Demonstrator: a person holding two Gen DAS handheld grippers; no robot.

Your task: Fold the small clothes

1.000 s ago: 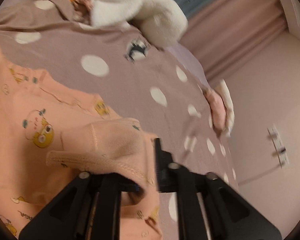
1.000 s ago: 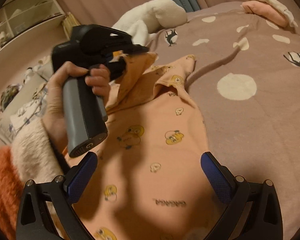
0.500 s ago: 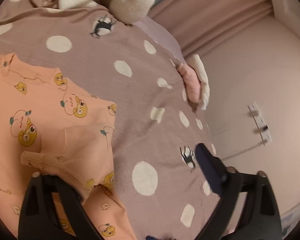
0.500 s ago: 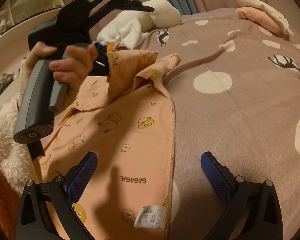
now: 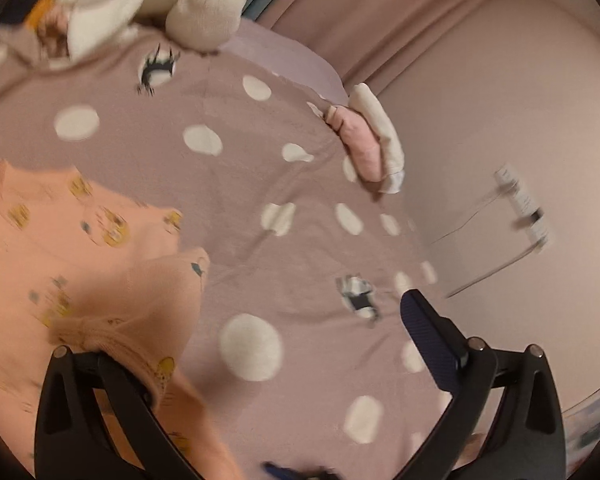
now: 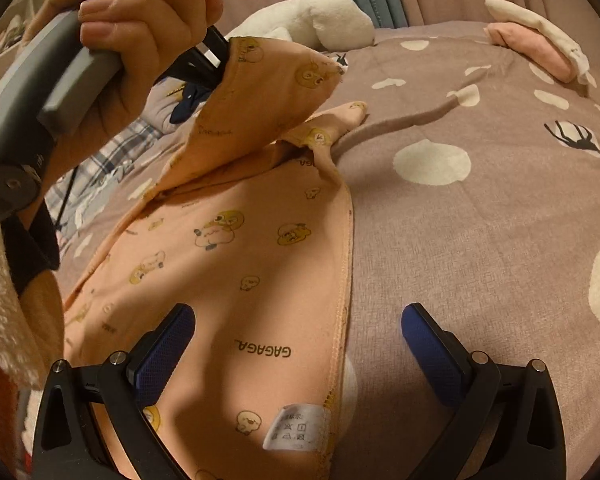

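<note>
The peach baby garment [image 6: 236,264] lies on the dotted bedspread [image 6: 480,220], 1 sleeve draped over a finger of the left gripper [image 5: 268,352], whose jaws are opening wide. The right gripper [image 6: 298,340] hovers spread over the hem, gripping nothing.

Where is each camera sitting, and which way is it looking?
Left wrist: on the left gripper, facing down across the dotted bedspread toward the wall; its fingers show, opening, a sleeve draped over one.
Right wrist: on the right gripper, facing the peach top; shows its open fingers and the person's left hand.
Shared: peach top, white plush.
</note>
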